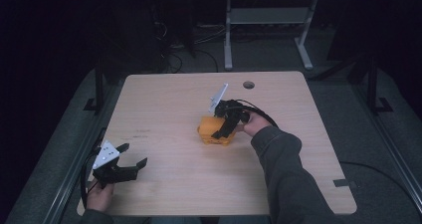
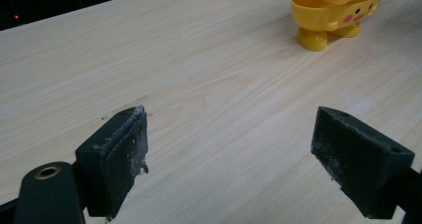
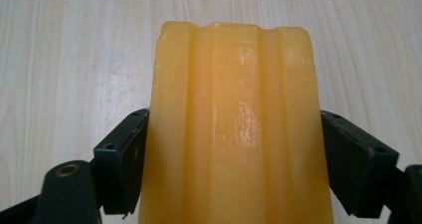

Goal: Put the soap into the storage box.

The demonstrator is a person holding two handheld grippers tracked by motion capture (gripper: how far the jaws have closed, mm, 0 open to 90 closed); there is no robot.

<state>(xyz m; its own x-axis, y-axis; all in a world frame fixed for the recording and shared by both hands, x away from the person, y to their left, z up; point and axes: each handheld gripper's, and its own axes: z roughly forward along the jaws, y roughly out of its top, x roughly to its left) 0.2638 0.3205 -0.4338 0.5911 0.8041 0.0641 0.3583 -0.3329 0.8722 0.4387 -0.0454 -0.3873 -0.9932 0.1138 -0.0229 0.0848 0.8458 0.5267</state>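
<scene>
Sitting between the right hand-held gripper's (image 3: 234,159) jaws: yellow toy (image 3: 234,124).

Left gripper (image 1: 134,155) sat at near left of scene, held low by left hand (image 1: 101,194), jaws spread wide, nothing between them, pointing right and far. Right gripper (image 1: 225,128) reached to middle of scene, right hand (image 1: 255,123) behind it, grey sleeve (image 1: 286,169) running from near right. Its jaws pressed both sides of yellow toy (image 1: 215,132).

No text, label, brand, number or sign can be read anywhere.
</scene>
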